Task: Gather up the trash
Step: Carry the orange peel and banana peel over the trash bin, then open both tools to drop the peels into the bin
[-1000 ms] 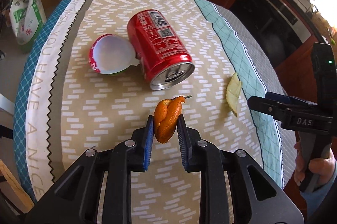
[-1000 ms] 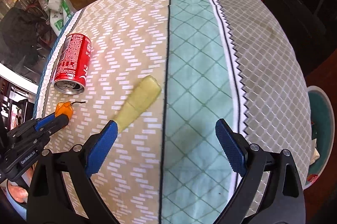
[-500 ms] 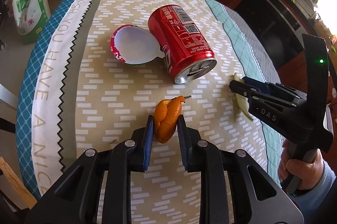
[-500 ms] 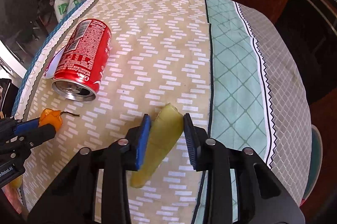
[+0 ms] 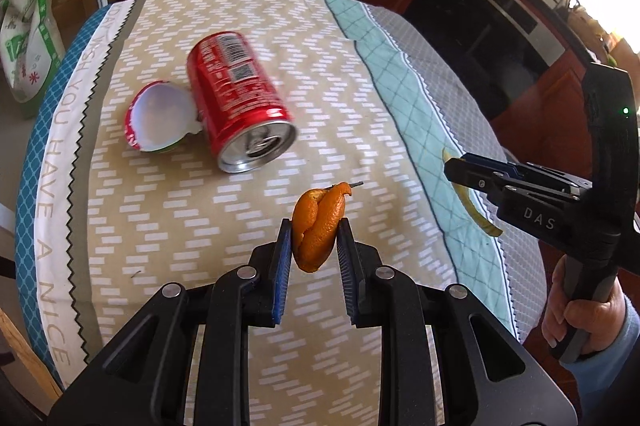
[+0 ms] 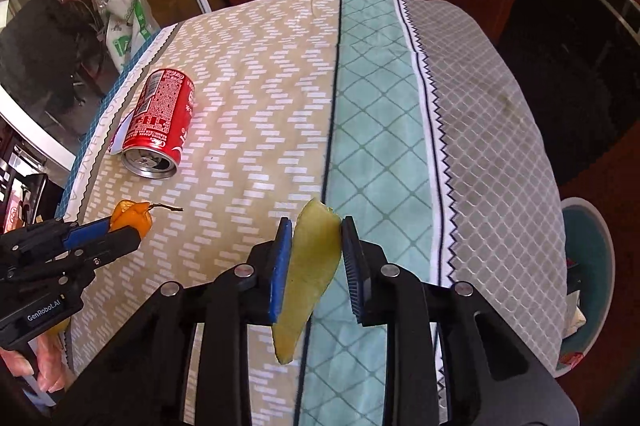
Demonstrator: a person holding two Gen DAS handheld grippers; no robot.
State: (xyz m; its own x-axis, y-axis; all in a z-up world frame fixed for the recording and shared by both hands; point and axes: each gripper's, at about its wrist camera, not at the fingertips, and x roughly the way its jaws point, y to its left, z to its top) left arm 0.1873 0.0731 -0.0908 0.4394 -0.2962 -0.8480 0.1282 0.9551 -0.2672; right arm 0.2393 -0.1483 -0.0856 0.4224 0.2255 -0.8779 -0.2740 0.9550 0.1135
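Left gripper (image 5: 314, 240): jaws clamped on curled orange peel (image 5: 318, 226), held clear above the patterned tablecloth (image 5: 248, 210). Right gripper (image 6: 314, 250): jaws clamped on pale yellow-green peel strip (image 6: 308, 274), lower end hanging below the pads, off the cloth. On the cloth — red soda can (image 5: 240, 102) lying on its side, open end toward the left camera; torn red-and-white foil lid (image 5: 162, 116) touching its far-left side. Beyond the right table edge, low down — teal bin (image 6: 588, 266), partly seen.
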